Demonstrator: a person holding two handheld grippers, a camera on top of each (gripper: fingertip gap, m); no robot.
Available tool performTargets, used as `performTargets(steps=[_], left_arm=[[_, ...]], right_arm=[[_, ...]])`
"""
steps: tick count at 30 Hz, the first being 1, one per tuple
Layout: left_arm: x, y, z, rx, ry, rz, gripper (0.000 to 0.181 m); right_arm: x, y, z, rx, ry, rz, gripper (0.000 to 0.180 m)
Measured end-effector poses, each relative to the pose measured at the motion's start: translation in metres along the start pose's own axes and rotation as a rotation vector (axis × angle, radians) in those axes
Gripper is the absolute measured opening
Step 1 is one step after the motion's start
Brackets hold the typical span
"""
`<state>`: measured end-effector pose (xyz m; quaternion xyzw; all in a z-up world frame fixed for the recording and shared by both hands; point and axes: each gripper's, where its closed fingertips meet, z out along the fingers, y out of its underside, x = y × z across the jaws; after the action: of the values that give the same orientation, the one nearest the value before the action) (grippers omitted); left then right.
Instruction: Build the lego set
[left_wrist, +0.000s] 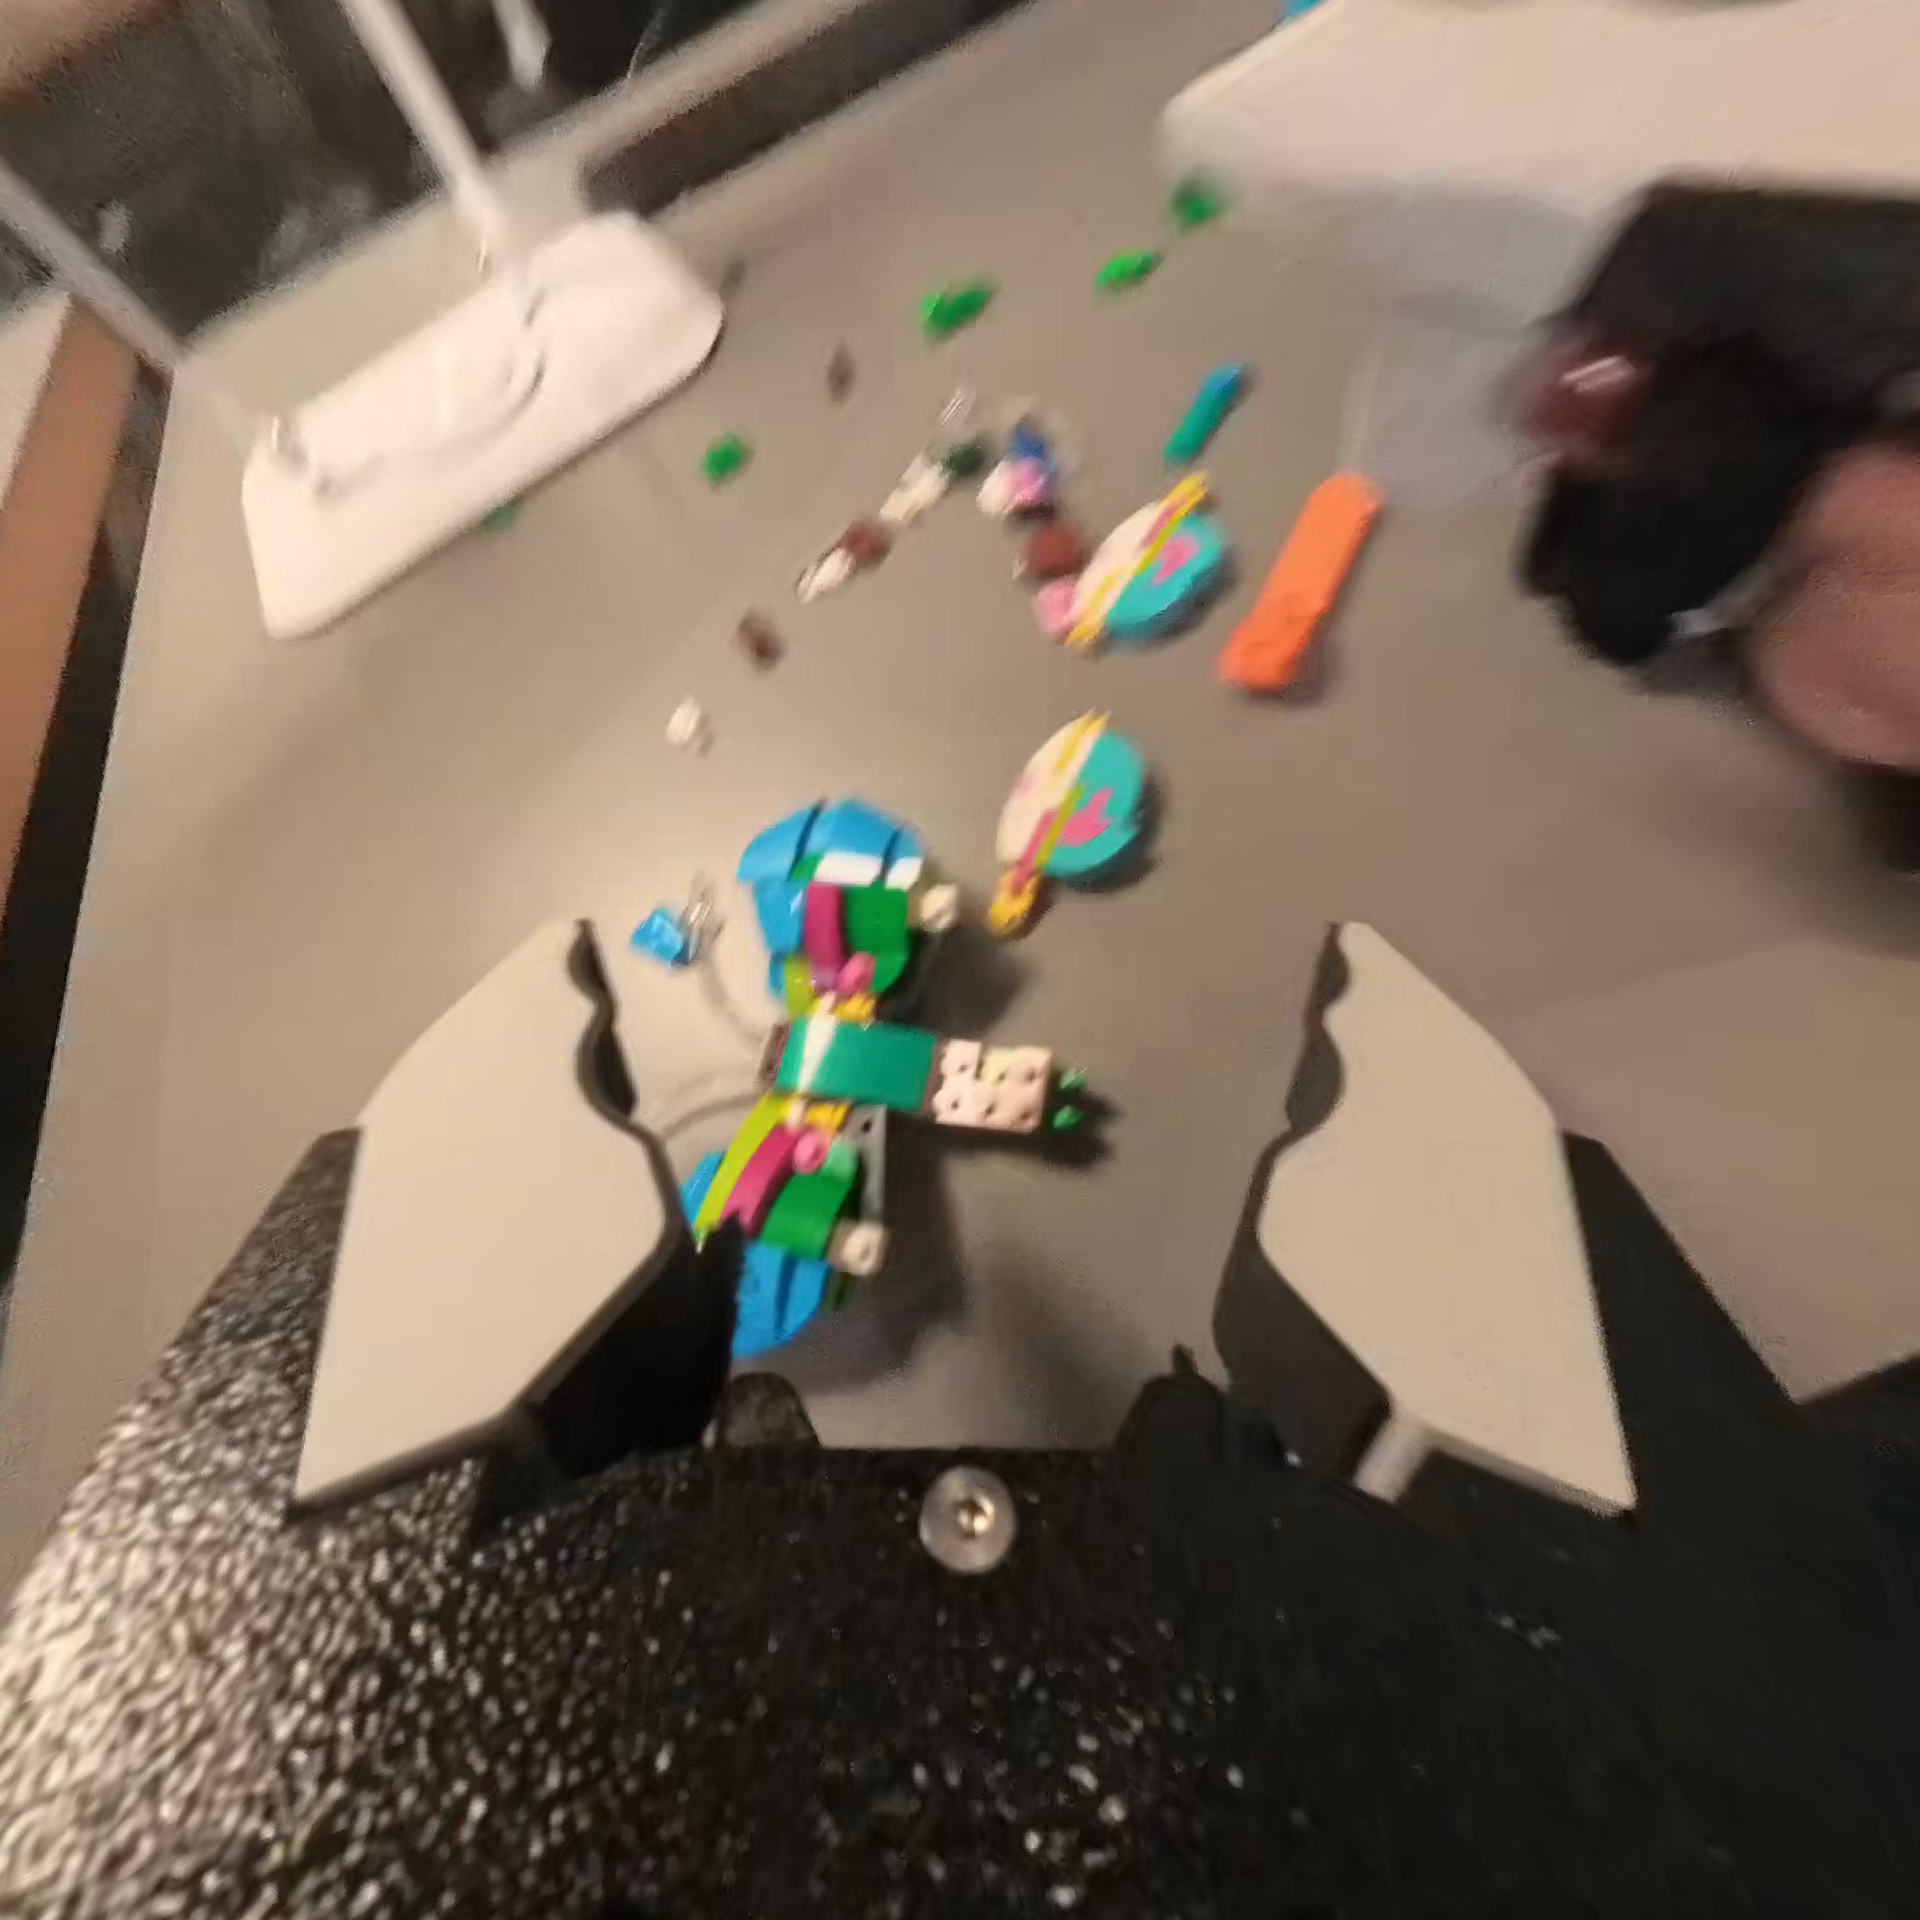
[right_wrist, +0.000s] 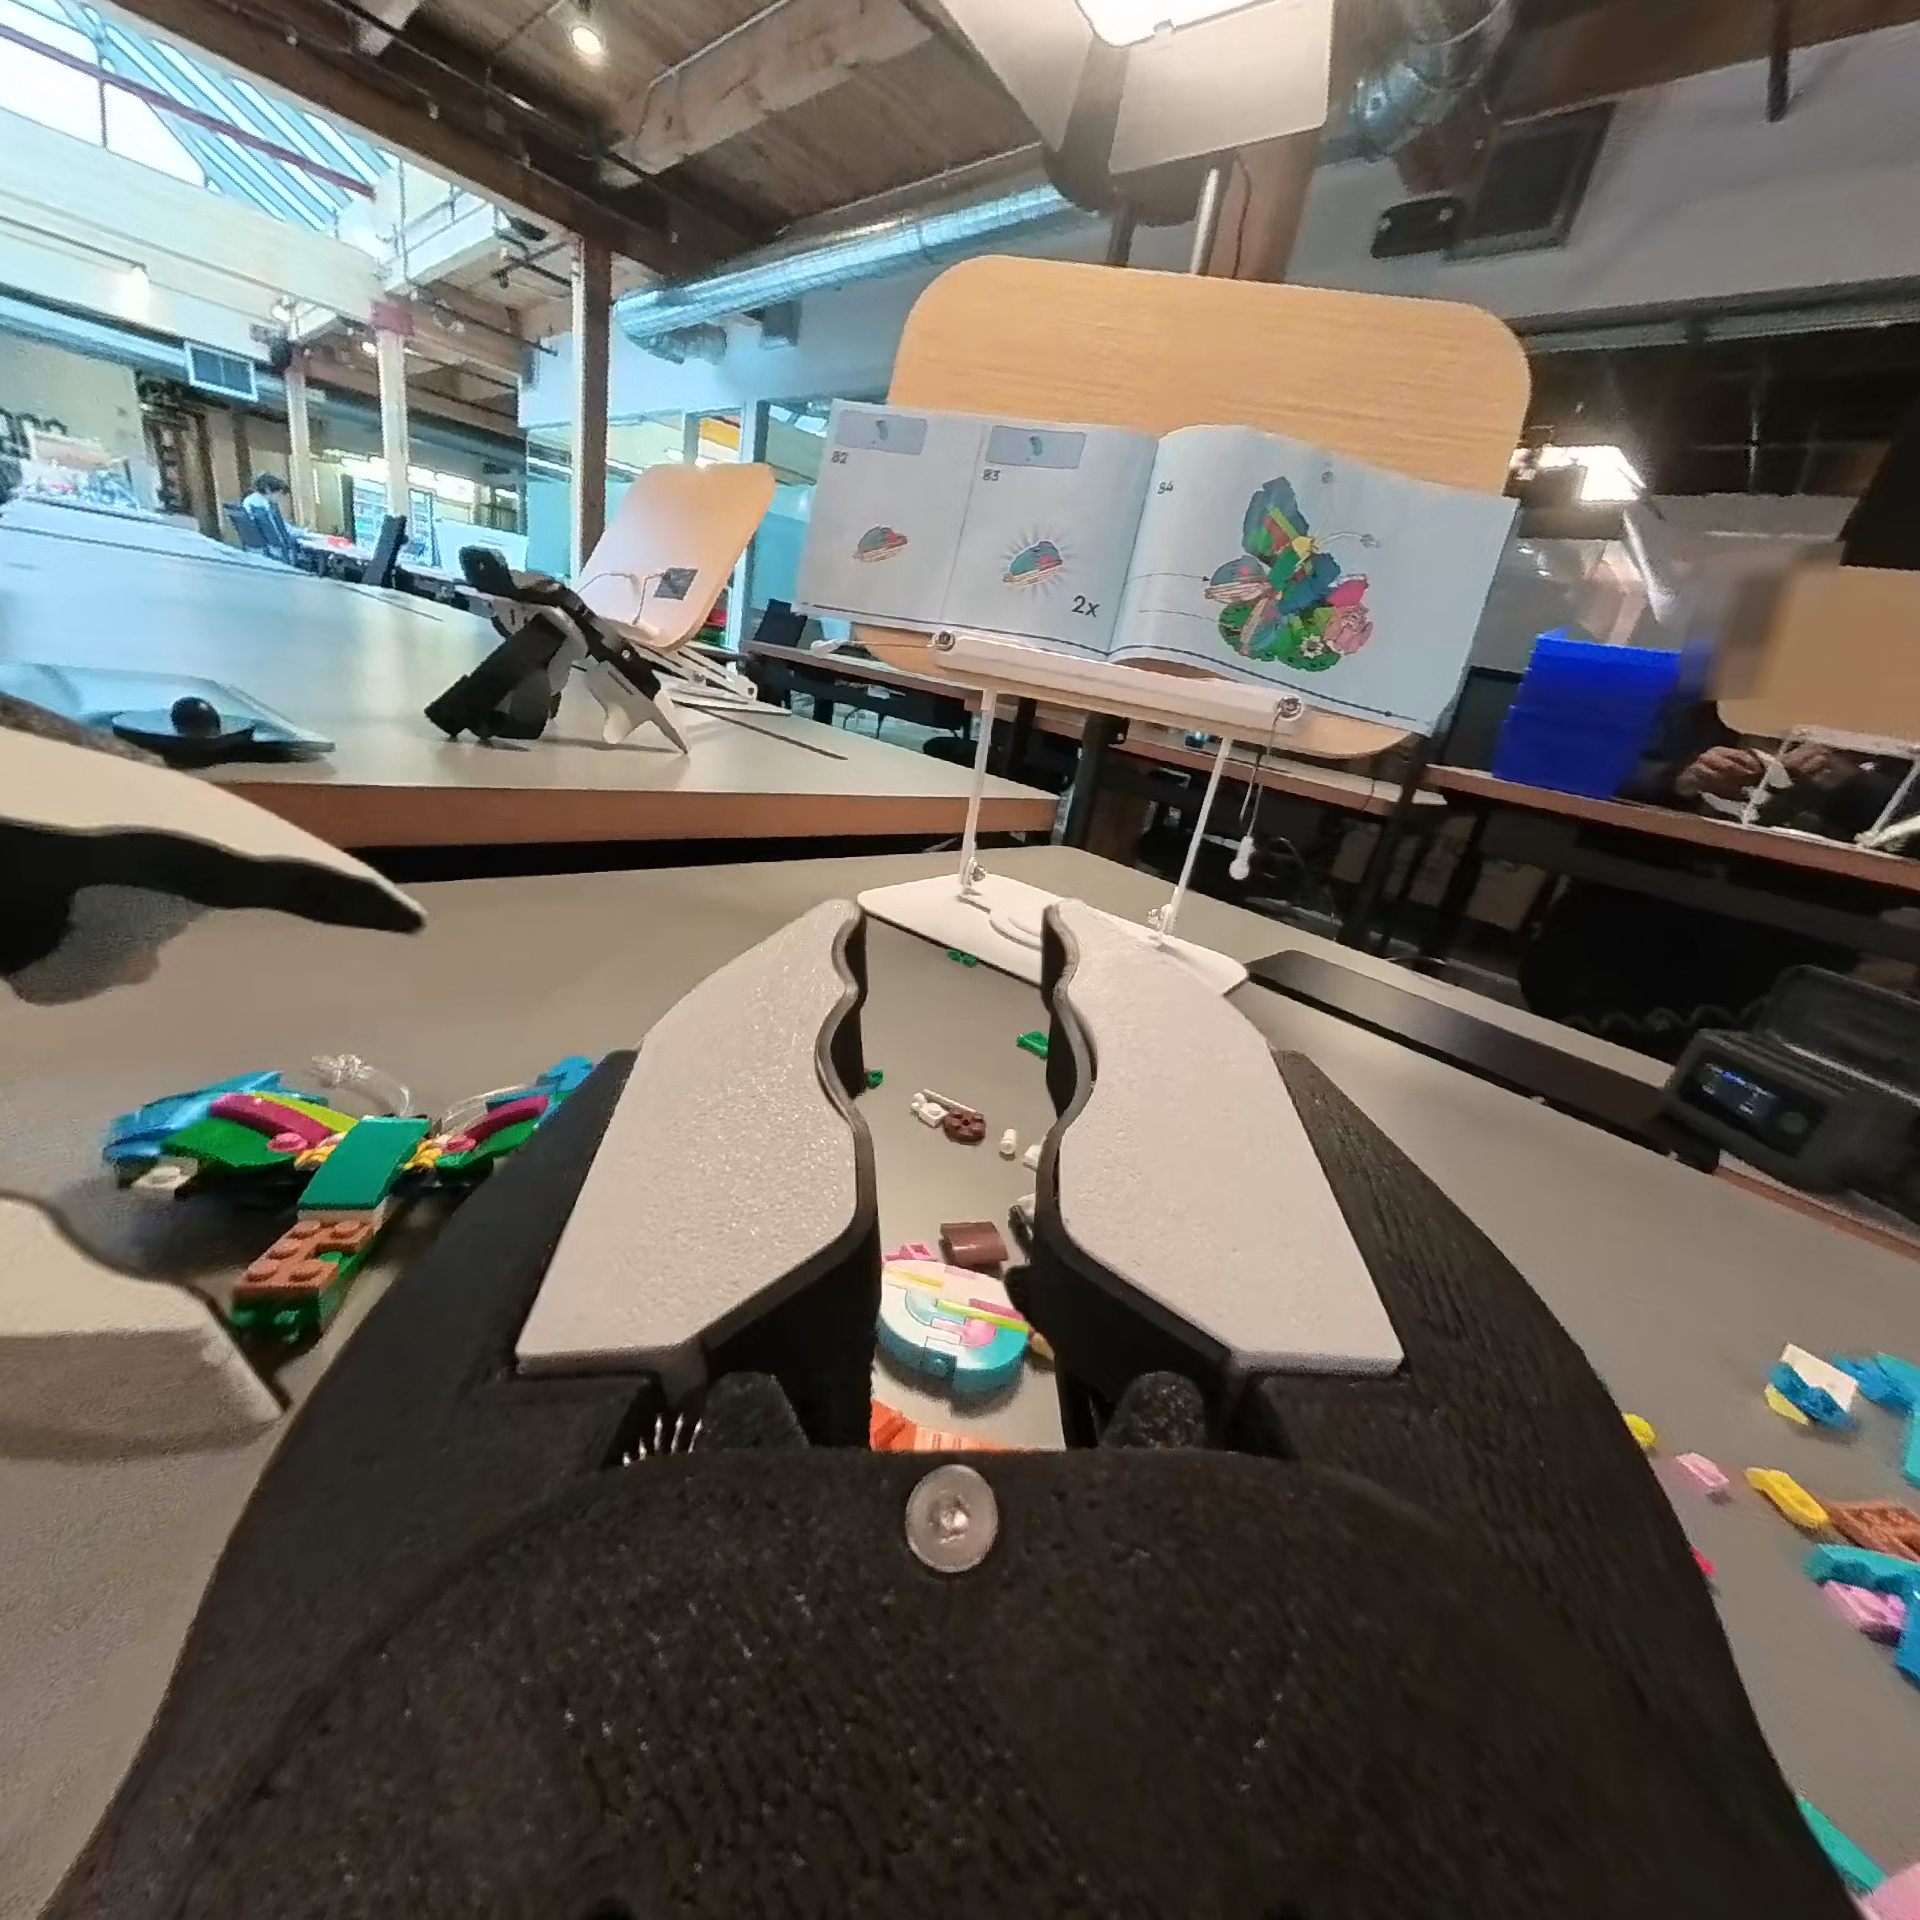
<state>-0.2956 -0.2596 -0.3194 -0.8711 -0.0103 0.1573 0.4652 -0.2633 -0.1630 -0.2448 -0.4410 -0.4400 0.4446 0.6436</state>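
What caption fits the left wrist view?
Open left gripper hovers over the colourful half-built lego butterfly on the grey table, loose bricks beyond.

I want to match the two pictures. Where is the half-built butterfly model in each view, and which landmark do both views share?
Left wrist view: the butterfly model lies on the grey table, low in the centre, between the left gripper's open fingers.
Right wrist view: the same model is at the left edge, left of the right gripper.
Shared landmark: the white stand base, beyond the loose pieces.
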Motion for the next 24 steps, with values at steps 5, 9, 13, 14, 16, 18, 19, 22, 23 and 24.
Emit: performTargets(steps=[5,9,13,14,16,18,19,22,23,24], left_arm=[[0.031,-0.016,0.014,-0.021,0.112,0.191,0.087],[0.036,-0.008,0.034,-0.145,0.233,0.192,0.069],[0.039,-0.011,0.045,-0.178,0.317,0.217,0.056],[0.037,-0.011,0.048,-0.194,0.321,0.22,0.058],[0.036,-0.007,0.053,-0.244,0.336,0.218,0.064],[0.034,-0.003,0.059,-0.287,0.335,0.228,0.067],[0.033,-0.002,0.061,-0.302,0.334,0.234,0.066],[0.032,0.001,0.065,-0.349,0.344,0.227,0.066],[0.033,0.002,0.065,-0.367,0.355,0.215,0.066],[0.032,0.004,0.065,-0.388,0.36,0.206,0.066]], right_arm=[[-0.001,-0.009,-0.004,0.052,-0.001,-0.009,0.031],[0.003,-0.011,-0.006,0.069,0.013,0.002,0.03],[0.01,-0.016,-0.008,0.098,0.059,-0.003,0.031],[0.01,-0.017,-0.009,0.104,0.06,-0.005,0.031],[0.01,-0.017,-0.009,0.104,0.06,-0.01,0.031],[0.011,-0.017,-0.009,0.103,0.063,-0.008,0.031],[0.011,-0.017,-0.009,0.104,0.064,-0.005,0.031],[0.011,-0.017,-0.009,0.105,0.062,-0.001,0.031],[0.011,-0.017,-0.009,0.106,0.06,-0.002,0.031],[0.011,-0.017,-0.009,0.107,0.058,-0.002,0.03]])
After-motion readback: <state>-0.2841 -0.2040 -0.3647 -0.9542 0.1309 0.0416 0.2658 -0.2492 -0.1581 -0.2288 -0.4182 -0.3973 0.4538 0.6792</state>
